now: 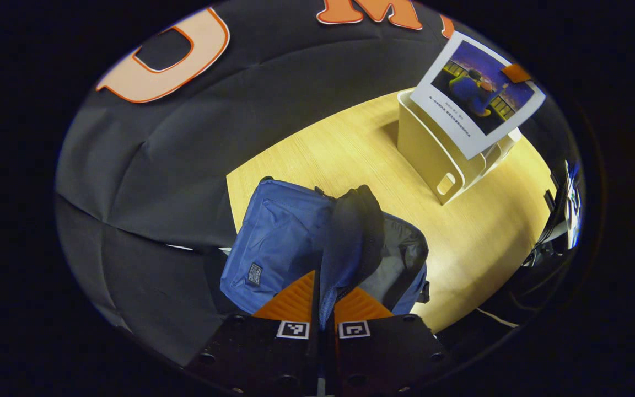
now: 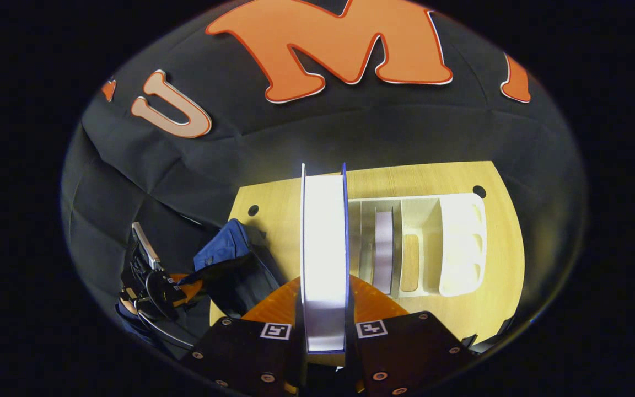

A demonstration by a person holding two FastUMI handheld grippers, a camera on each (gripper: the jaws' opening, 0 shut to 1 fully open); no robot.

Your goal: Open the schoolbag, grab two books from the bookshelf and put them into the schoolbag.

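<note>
Two tools are at work on the wooden surface (image 1: 477,242). In the left gripper view, the left tool (image 1: 324,300) is at 6 o'clock, and its fingers are clenched on the dark flap (image 1: 353,231) of the blue schoolbag (image 1: 279,242). The flap stands up between the fingers, so the mouth of the bag is open and the dark lining (image 1: 400,253) shows at the right of the flap. The schoolbag lies near the edge of the surface, close to the black cloth wall (image 1: 146,182).

At 1 o'clock in the same view stands the pale bookshelf (image 1: 439,149), well apart from the schoolbag. Above it a book (image 1: 474,94) with a blue picture on its cover hangs tilted in the air; the cover faces the camera.

In the right gripper view, the right tool (image 2: 324,309) is at 6 o'clock and grasps this book (image 2: 324,248) by its two covers. Its white page edge points to the camera and runs up to the centre of the view. Behind the book, toward 3 o'clock, is the bookshelf (image 2: 461,242), seen from above with its dividers. One more book (image 2: 383,248) stands upright in a compartment just right of the held book.

At 8 o'clock in this view the schoolbag (image 2: 221,248) is seen again, and beside it the left tool (image 2: 185,284) with its cables; it is too small there to tell its grip.
</note>
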